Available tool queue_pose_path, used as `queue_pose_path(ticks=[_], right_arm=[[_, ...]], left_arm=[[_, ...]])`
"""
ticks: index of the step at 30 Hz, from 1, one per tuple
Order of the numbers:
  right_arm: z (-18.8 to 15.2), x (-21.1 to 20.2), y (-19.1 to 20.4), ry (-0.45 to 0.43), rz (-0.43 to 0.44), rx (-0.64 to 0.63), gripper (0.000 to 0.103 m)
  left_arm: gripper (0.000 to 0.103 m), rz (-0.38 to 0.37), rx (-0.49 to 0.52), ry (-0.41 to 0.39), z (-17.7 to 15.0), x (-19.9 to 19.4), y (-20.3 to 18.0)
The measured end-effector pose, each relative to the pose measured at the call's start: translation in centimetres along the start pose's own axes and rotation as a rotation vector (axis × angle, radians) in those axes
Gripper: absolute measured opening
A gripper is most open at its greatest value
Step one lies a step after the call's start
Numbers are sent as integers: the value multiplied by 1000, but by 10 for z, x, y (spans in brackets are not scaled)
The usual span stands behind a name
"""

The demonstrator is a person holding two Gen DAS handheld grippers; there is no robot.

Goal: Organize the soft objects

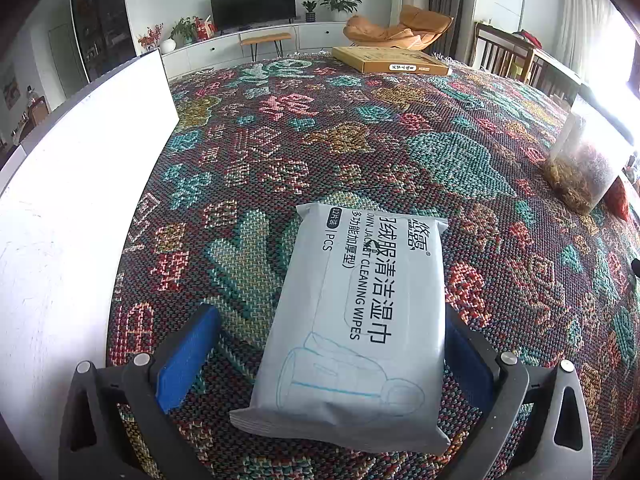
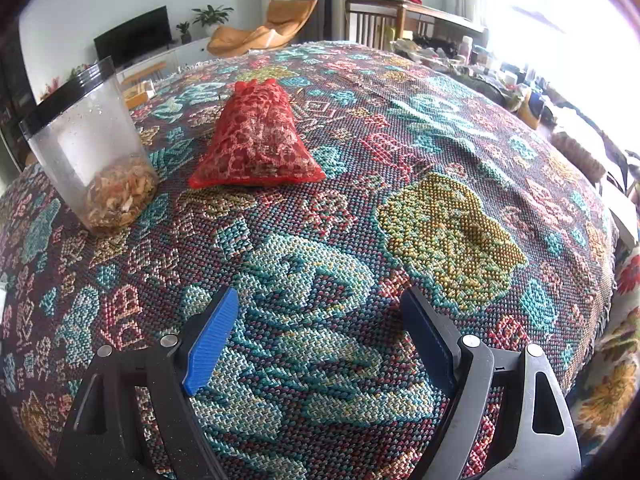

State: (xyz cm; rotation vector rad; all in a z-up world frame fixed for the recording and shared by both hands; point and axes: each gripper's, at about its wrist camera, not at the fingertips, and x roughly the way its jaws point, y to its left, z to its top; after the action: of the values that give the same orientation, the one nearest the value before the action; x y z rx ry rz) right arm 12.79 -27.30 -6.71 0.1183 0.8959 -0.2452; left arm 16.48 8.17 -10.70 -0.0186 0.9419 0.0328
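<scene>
While the wipes pack [image 1: 356, 328], a smooth pale-grey plastic pillow with printed text, lies flat on the coarse woven cloth [image 1: 360, 148], my left gripper [image 1: 332, 356] straddles it wide open; the right blue ribbed pad [image 1: 460, 356] sits just beside its edge, the left pad well clear. My right gripper [image 2: 320, 344] hangs spread over bare cloth, holding nothing. Farther off lies a lumpy red mesh bag [image 2: 260, 140], and near it a clear jar [image 2: 92, 152] with a black rim, dried peel at its bottom.
</scene>
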Motion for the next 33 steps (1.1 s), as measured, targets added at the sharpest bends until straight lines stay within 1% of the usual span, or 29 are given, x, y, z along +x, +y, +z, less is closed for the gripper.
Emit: queue_pose_path(ticks=[28,29,30,31,33], right_arm=[[-1,0,-1,-1,6,3,85],[-1,0,-2,-3,21,5,86],[0,0,-5,0,57,3,87],[4,-1,-11,12,111,7,87],[18,-5,-36,28,240,94,85]], left_arm=[[103,0,-2,2,0,0,0],[103,1,-5,5,0,0,0],[103,2,-7,14,1,0,0],[103,1,-8,37,2,0,0],[103,-7,-2,93,6,0,-1]])
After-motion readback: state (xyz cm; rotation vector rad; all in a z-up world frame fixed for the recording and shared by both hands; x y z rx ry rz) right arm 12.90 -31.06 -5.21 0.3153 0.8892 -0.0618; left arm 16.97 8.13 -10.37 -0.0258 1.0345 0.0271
